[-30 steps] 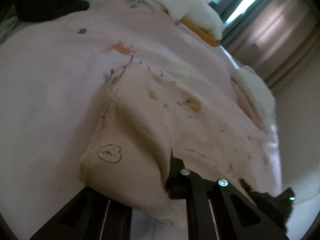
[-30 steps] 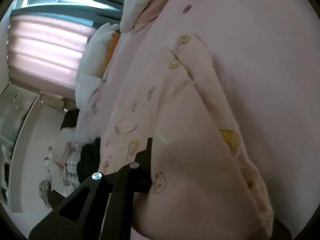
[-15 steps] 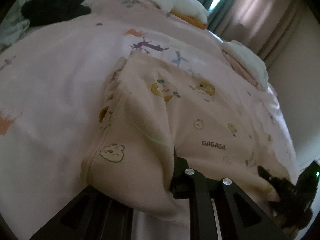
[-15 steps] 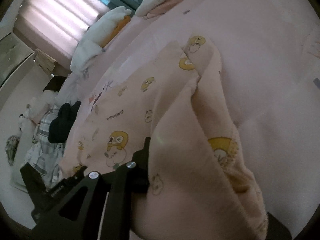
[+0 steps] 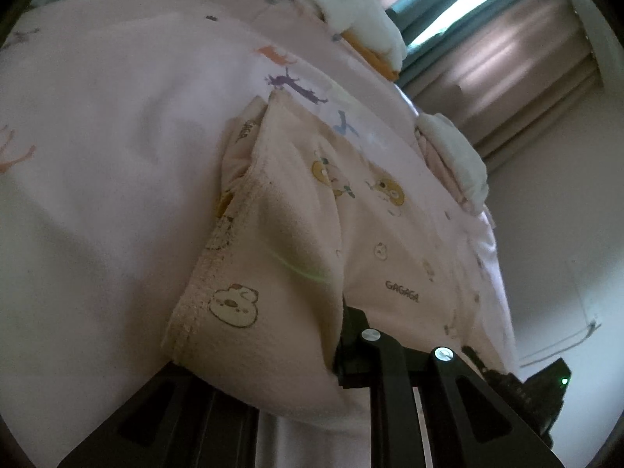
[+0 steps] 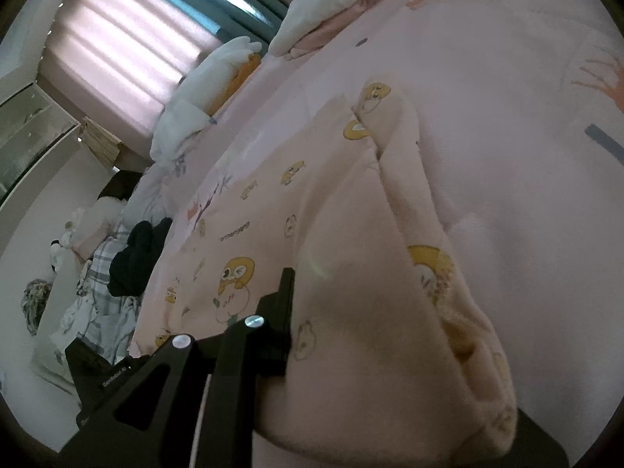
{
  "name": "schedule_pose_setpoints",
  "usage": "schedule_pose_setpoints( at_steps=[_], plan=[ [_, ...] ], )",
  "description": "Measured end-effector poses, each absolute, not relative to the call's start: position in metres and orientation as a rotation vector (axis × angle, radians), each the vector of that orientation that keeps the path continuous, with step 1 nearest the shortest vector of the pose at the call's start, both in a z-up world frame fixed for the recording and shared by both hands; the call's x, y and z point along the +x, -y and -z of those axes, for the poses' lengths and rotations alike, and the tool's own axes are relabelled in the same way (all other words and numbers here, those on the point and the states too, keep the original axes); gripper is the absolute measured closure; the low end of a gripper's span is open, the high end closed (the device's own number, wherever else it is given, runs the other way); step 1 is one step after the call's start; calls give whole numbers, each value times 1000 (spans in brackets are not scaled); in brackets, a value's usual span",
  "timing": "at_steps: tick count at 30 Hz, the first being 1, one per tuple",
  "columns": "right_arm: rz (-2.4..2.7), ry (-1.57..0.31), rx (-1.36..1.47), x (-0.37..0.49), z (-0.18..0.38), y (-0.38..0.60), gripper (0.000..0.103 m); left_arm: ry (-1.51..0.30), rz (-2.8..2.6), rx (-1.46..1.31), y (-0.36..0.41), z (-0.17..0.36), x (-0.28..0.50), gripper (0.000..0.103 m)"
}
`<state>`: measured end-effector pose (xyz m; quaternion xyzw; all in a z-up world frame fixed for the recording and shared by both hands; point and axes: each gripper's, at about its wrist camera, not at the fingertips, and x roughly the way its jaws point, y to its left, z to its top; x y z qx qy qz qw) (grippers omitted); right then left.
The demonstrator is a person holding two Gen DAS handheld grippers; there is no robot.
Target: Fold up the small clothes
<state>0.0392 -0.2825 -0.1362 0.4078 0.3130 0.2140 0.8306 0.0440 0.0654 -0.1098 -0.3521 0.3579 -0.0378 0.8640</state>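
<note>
A small peach garment (image 5: 366, 210) with bear prints and "GAGAGA" lettering lies spread on the pink bedsheet (image 5: 97, 136). My left gripper (image 5: 280, 355) is shut on its near left corner, and the cloth bunches over the fingers. In the right wrist view the same garment (image 6: 273, 202) stretches away to the left. My right gripper (image 6: 370, 351) is shut on its near right corner; a thick fold drapes over the right finger and hides it. The other gripper shows at the edge of each view, left wrist (image 5: 538, 386) and right wrist (image 6: 89, 355).
White and orange folded clothes (image 5: 362, 19) sit at the far edge of the bed, another white pile (image 5: 456, 152) to the right. A black garment (image 6: 136, 257) and plaid cloth (image 6: 97, 304) lie at the bed's left side. Curtains (image 6: 128, 39) and window behind.
Both grippers keep their hold on the corners. The garment has been drawn flatter across the bed and the views have tilted; the print now faces up more clearly.
</note>
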Motion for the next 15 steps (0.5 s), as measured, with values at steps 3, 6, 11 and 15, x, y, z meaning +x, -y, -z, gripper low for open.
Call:
schedule_pose_setpoints(
  at_steps=[3,6,11,15],
  plan=[
    [-455,-662,872,40,136,283,94,-752,60,-697,-63,108,44,86],
    [-459,-659,882,40,136,283,94,-753,59,-679,-61,106,44,86],
    [-477,-649,905,39,138,285,93,-752,75,-703,-64,107,43,86],
    [-475,-649,903,39,137,285,92,-749,78,-703,-63,106,43,86]
  ],
)
